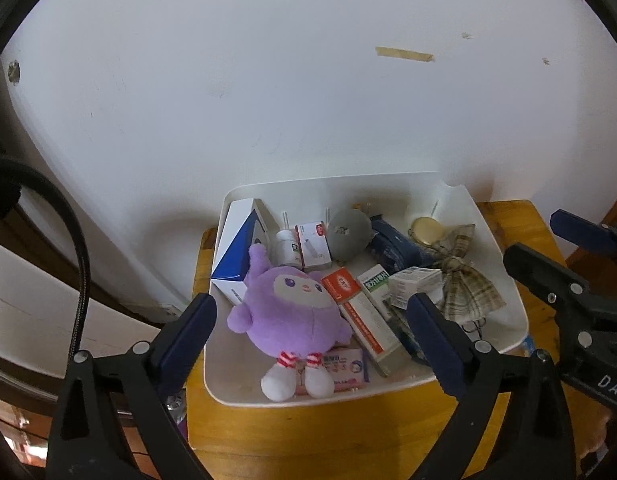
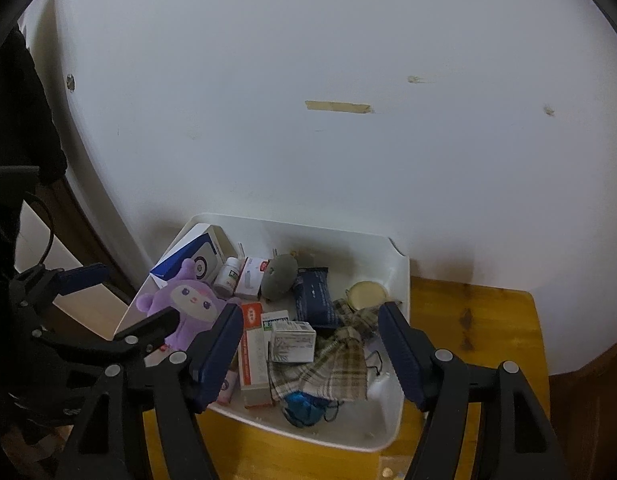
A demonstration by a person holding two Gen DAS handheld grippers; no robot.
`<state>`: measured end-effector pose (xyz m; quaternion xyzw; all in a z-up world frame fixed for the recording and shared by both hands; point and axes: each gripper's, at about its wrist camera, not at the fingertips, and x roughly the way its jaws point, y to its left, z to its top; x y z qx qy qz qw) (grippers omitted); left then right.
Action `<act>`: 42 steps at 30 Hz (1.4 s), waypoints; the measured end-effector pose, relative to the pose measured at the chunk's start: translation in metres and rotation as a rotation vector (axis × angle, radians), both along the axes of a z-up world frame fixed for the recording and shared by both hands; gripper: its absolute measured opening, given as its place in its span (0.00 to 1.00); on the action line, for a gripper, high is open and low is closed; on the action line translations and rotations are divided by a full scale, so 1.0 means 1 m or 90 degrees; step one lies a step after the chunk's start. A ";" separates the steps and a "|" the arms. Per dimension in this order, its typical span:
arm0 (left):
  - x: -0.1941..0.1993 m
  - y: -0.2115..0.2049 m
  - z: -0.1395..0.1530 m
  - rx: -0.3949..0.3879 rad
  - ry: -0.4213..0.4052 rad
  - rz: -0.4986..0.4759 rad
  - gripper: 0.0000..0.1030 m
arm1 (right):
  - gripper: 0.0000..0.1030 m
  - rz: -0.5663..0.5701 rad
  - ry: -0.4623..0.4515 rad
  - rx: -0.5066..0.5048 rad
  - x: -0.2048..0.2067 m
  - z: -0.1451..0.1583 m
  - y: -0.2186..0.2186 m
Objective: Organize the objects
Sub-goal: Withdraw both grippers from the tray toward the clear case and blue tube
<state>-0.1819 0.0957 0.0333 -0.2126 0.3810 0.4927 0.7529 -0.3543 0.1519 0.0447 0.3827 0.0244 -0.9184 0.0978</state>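
A white bin (image 1: 504, 264) (image 2: 400, 280) on a small wooden table (image 1: 348, 432) (image 2: 468, 312) holds several things. A purple plush toy (image 1: 292, 312) (image 2: 188, 300) lies at the bin's front left. Beside it are medicine boxes (image 1: 364, 316) (image 2: 254, 356), a white-and-blue box (image 1: 236, 248), a grey pouch (image 1: 350, 234) (image 2: 280, 272), a dark blue packet (image 1: 392, 248) (image 2: 314, 296), a round tin (image 1: 426, 230) (image 2: 366, 292) and a plaid cloth (image 1: 464, 284) (image 2: 336, 360). My left gripper (image 1: 312, 312) is open and empty above the plush. My right gripper (image 2: 312, 340) (image 1: 548, 240) is open and empty above the boxes and cloth.
A white wall (image 1: 308, 80) stands right behind the bin. A black cable (image 1: 80, 248) hangs at the left. A small bottle (image 1: 286, 246) (image 2: 228, 276) stands among the boxes. Blue string (image 2: 304, 408) lies at the bin's front.
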 end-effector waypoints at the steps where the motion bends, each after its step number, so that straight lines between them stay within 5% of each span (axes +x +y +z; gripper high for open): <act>1: 0.000 -0.003 0.002 0.003 0.002 -0.001 0.94 | 0.69 -0.001 0.002 -0.001 0.002 0.002 0.002; 17: -0.017 -0.073 0.060 0.033 -0.025 -0.027 0.94 | 0.69 -0.009 0.049 -0.018 0.092 0.058 0.036; 28: -0.001 -0.138 0.097 0.061 -0.050 -0.099 0.94 | 0.69 -0.022 0.084 -0.012 0.159 0.084 0.079; 35: 0.034 -0.164 0.088 0.044 -0.057 -0.157 0.94 | 0.69 -0.053 0.084 -0.021 0.181 0.075 0.119; 42: 0.073 -0.175 0.042 -0.025 -0.057 -0.221 0.94 | 0.69 -0.089 0.043 -0.033 0.183 0.035 0.157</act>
